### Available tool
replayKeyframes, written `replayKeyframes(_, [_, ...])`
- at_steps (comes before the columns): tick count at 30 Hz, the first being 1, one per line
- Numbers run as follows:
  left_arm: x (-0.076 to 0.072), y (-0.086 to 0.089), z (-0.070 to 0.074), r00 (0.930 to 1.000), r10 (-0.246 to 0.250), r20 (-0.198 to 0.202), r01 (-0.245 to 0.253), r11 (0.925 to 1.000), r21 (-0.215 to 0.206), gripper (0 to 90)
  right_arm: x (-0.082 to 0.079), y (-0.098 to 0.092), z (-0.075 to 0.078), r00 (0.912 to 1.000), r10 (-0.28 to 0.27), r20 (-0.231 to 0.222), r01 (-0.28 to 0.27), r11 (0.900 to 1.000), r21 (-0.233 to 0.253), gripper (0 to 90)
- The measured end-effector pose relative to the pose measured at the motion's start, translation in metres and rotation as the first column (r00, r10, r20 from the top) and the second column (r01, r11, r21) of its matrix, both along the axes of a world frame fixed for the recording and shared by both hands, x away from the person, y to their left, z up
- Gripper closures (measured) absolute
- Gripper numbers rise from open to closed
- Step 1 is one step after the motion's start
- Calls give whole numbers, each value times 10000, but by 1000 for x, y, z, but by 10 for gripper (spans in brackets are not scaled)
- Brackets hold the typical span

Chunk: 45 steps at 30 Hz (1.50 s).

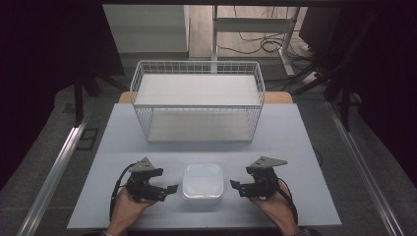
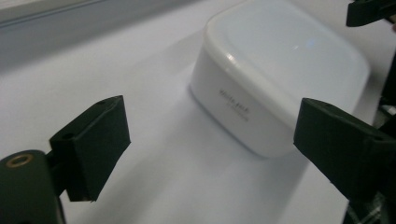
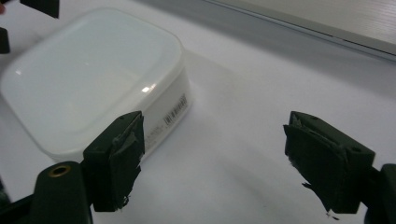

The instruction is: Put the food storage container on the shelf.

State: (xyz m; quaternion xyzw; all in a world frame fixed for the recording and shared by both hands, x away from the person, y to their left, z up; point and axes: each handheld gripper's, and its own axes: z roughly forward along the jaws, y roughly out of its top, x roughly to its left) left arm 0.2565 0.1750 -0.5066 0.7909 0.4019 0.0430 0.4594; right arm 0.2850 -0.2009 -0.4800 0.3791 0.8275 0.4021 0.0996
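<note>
A white lidded plastic container (image 1: 202,181) sits on the pale table (image 1: 295,147) near its front edge, between my two grippers. My left gripper (image 1: 169,191) is just left of it, jaws pointing at its side, open and holding nothing. My right gripper (image 1: 235,188) mirrors it on the right, also open. In the left gripper view the container (image 2: 280,70) lies ahead and to the right of the open left gripper (image 2: 215,144), apart from it. In the right gripper view the container (image 3: 93,79) lies ahead and to the left of the open right gripper (image 3: 222,161), with its barcode side toward the jaws.
A white wire basket (image 1: 197,101) with a flat white bottom stands at the back middle of the table. Bare table surface lies between it and the container. Metal rails (image 1: 59,167) run along both sides on the floor.
</note>
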Motion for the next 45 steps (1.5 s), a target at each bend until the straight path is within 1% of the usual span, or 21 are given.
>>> replayKeyframes(7, [0,-11,12,9994,-353,37,354,9991,-214,155,-3,8,11,9996,282,41,-283,9989,385,231])
replayKeyframes(10, [3,-17,15,9987,-502,52,503,9986,-141,162,-4,15,15,9987,498,110,-503,9972,558,243])
replayKeyframes(14, [12,-30,20,9970,-773,-7,773,9970,-54,164,-2,27,16,9961,883,-22,-879,9936,714,255])
replayKeyframes(18, [17,-36,19,9962,-867,-112,867,9962,-21,163,0,35,15,9939,1099,1,-1095,9911,762,257])
replayKeyframes(22, [19,-41,10,9948,-963,-341,964,9953,19,149,2,37,9,9913,1250,-412,-1217,9899,733,256])
replayKeyframes(23, [20,-42,6,9932,-1050,-511,1046,9945,-103,148,2,38,7,9904,1302,-462,-1264,9890,771,255])
replayKeyframes(25, [20,-43,1,9900,-1162,-797,1159,9932,-82,145,3,40,3,9876,1398,-719,-1340,9877,801,254])
replayKeyframes(26, [20,-43,1,9900,-1162,-797,1159,9932,-82,145,3,40,3,9876,1398,-719,-1340,9877,801,254])
replayKeyframes(27, [20,-45,-2,9876,-1265,-926,1263,9920,-78,145,3,42,1,9860,1458,-804,-1396,9872,773,255])
replayKeyframes(28, [20,-45,-4,9839,-1422,-1079,1393,9897,-344,149,3,44,-2,9840,1497,-966,-1430,9871,724,257])
replayKeyframes(29, [19,-46,-4,9821,-1439,-1214,1393,9892,-453,161,3,47,-6,9804,1576,-1185,-1517,9867,579,245])
replayKeyframes(31, [18,-45,-4,9818,-1455,-1224,1414,9891,-411,167,3,47,-8,9803,1523,-1259,-1451,9873,645,253])
replayKeyframes(32, [17,-45,-3,9814,-1465,-1238,1428,9890,-388,187,4,47,-9,9765,1551,-1495,-1438,9860,840,270])
replayKeyframes(35, [14,-39,0,9816,-1380,-1322,1324,9899,-501,285,5,45,-9,9714,1453,-1875,-1287,9868,983,308])
replayKeyframes(38, [11,-33,1,9818,-1273,-1410,1174,9901,-763,419,7,37,-6,9639,1274,-2337,-1010,9874,1219,457])
replayKeyframes(39, [9,-32,1,9826,-1213,-1408,1110,9907,-786,470,7,35,-4,9603,1091,-2566,-751,9875,1386,527])
replayKeyframes(40, [8,-32,3,9833,-1146,-1414,1047,9916,-756,470,7,35,-4,9603,1091,-2566,-751,9875,1386,527])
replayKeyframes(41, [6,-32,4,9842,-1077,-1404,981,9924,-738,531,5,33,-1,9585,865,-2717,-484,9884,1441,588])
replayKeyframes(42, [4,-31,6,9864,-966,-1333,873,9934,-737,568,4,31,1,9594,785,-2709,-406,9889,1427,619])
replayKeyframes(43, [1,-31,8,9909,-697,-1149,611,9952,-763,596,2,31,3,9627,659,-2625,-273,9886,1481,642])
replayKeyframes(45, [-1,-32,9,9926,-556,-1080,480,9962,-720,613,1,30,4,9656,532,-2547,-156,9889,1476,656])
